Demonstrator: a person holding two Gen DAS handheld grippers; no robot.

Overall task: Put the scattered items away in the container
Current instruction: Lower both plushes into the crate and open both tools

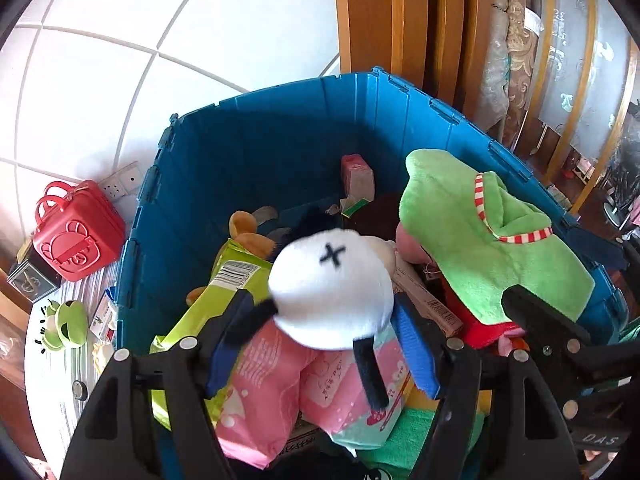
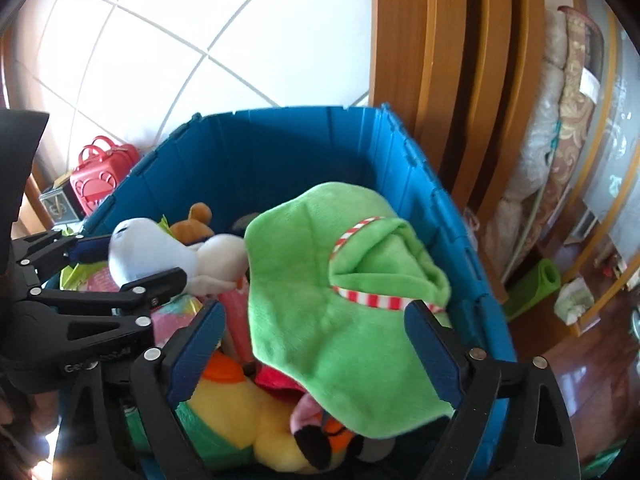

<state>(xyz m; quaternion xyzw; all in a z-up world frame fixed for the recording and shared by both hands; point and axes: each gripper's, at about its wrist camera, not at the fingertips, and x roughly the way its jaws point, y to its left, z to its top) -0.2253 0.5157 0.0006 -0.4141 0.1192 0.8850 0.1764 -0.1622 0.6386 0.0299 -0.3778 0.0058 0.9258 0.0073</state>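
Observation:
A blue plastic crate [image 1: 256, 152] holds several toys and packets. My left gripper [image 1: 320, 340] is open over the crate, its blue pads on either side of a white plush toy [image 1: 332, 288] with a black x mark; the toy looks blurred and free of the pads. The same toy shows in the right wrist view [image 2: 148, 252]. My right gripper [image 2: 316, 352] is open above the crate, its jaws wide around a green plush cape [image 2: 332, 308] with red-white striped trim, which also shows in the left wrist view [image 1: 480, 248].
In the crate lie pink packets [image 1: 272, 392], a green snack bag [image 1: 236, 276] and a yellow plush [image 2: 248, 416]. Outside at left stand a red toy case [image 1: 76, 236], a green frog toy [image 1: 66, 324] and a small clock [image 1: 30, 280]. Wooden cabinet [image 1: 380, 16] behind.

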